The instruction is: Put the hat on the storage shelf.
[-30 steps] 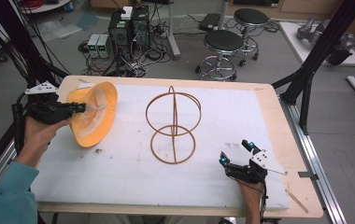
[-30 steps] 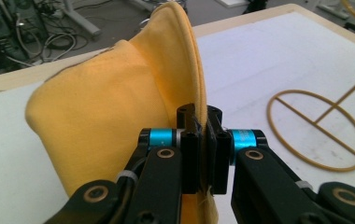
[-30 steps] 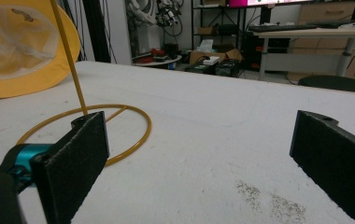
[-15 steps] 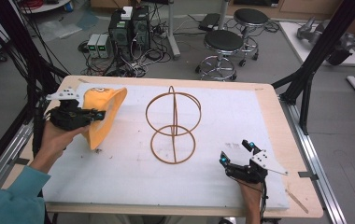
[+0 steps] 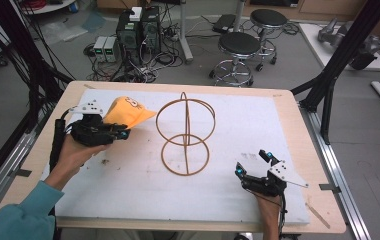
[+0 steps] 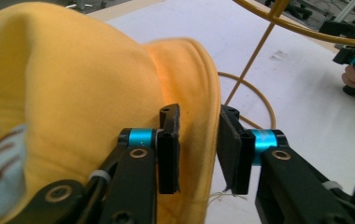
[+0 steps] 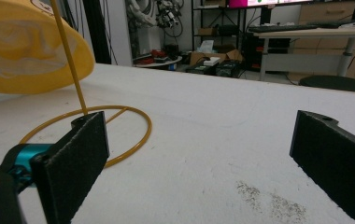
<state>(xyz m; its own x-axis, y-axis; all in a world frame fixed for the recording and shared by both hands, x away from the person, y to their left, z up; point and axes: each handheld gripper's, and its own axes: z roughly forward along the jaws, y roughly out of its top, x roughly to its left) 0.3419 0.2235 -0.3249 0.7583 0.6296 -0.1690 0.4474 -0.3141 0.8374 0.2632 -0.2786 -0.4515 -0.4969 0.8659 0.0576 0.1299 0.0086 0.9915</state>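
Gripping the yellow cap (image 5: 126,113) by its brim with the left gripper (image 5: 123,133), jaws clamped on the fabric edge, cap raised off the white mat (image 5: 128,195) at the table's left, just beside the wire stand (image 5: 185,134). Resting low at the mat's right front, well apart from the cap: right gripper (image 5: 252,162), jaws spread wide, holding nothing.

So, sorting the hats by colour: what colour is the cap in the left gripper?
Yellow-orange cap, clearest in the left gripper view.
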